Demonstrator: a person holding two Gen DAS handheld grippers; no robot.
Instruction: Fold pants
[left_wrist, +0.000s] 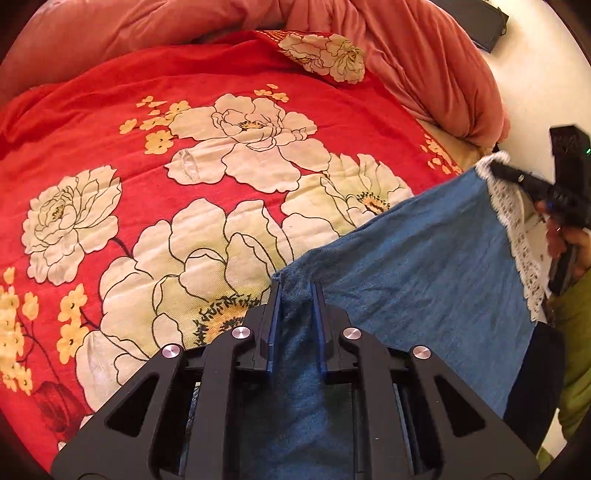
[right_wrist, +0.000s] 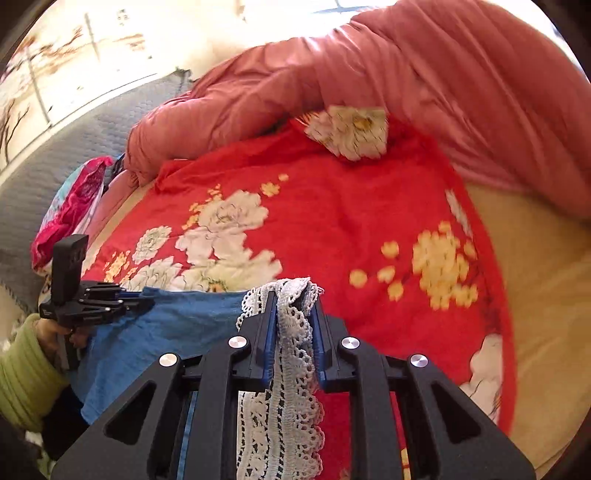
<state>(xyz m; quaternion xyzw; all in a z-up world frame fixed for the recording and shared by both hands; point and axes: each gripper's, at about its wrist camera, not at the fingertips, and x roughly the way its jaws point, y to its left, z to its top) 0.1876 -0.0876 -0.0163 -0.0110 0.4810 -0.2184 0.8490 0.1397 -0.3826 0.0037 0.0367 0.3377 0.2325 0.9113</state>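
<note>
Here the blue pants (left_wrist: 424, 258) hang stretched between the two grippers above the near edge of the bed, over the red floral sheet (left_wrist: 192, 122). The left gripper (left_wrist: 297, 291) is clamped on one bunched corner of the blue cloth, which runs back between its blue-lined fingers (left_wrist: 272, 314) toward the camera. The right gripper (right_wrist: 293, 295) is clamped on the white lace trim (right_wrist: 291, 332) that edges the pants; the lace is gathered between the fingers and hangs down below them. In the left wrist view, the right gripper appears at the right edge of the picture, its tips on the upper corner of the lace edge, with a hand (left_wrist: 565, 240) on its handle. In the right wrist view, the left gripper shows at the left, pinching the far corner of the blue cloth, held by a hand (right_wrist: 55, 332) in a light green sleeve (right_wrist: 22, 384). The cloth between the two grips is nearly taut, with its upper edge running roughly straight from one gripper to the other. A rumpled pink quilt (right_wrist: 424, 74) lies along the far edge of the bed and curves down its right side. A bare tan mattress surface (right_wrist: 546, 280) shows at the right edge, beyond the red sheet. A bright pink and pale blue cloth (right_wrist: 74, 206) lies at the far left corner, against a grey quilted surface (right_wrist: 55, 162). The right wrist view is blurred.
</note>
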